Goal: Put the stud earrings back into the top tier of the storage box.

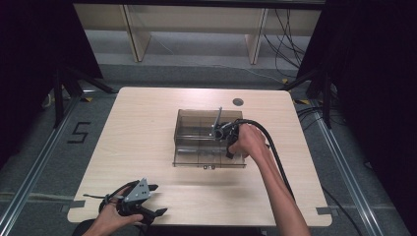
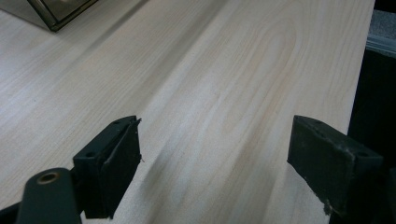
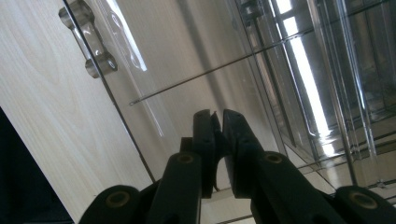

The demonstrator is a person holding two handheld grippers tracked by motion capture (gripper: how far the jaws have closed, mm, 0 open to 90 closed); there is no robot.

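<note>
Clear smoky plastic box sits mid-table, slightly toward the far side, on a pale wood table. High view: box is shallow, rectangular, with inner dividers; a small latch shows on its near edge. Right hand is over the box's right half, holding the right gripper above or against the box; a thin grey strip, probably the gripper's plate seen edge on, stands up near it. Left gripper is low at the near left edge of the table, well apart from the box, resting in the left hand.

Left gripper view: jaws spread wide, nothing between them, bare wood below. One corner of the box shows at top left.

Right gripper view: jaws pressed nearly together, only a sliver of gap; whether anything thin is pinched there cannot be told. Beyond them lie a transparent panel with a clear moulded handle near its edge, thin divider lines, and strong light glare on the plastic.

Judgement: the step looks like working the lid or panel. Best done with a gentle, steady grip close to the handle, and the idle left gripper brought in to steady the light box, which may slide.
</note>
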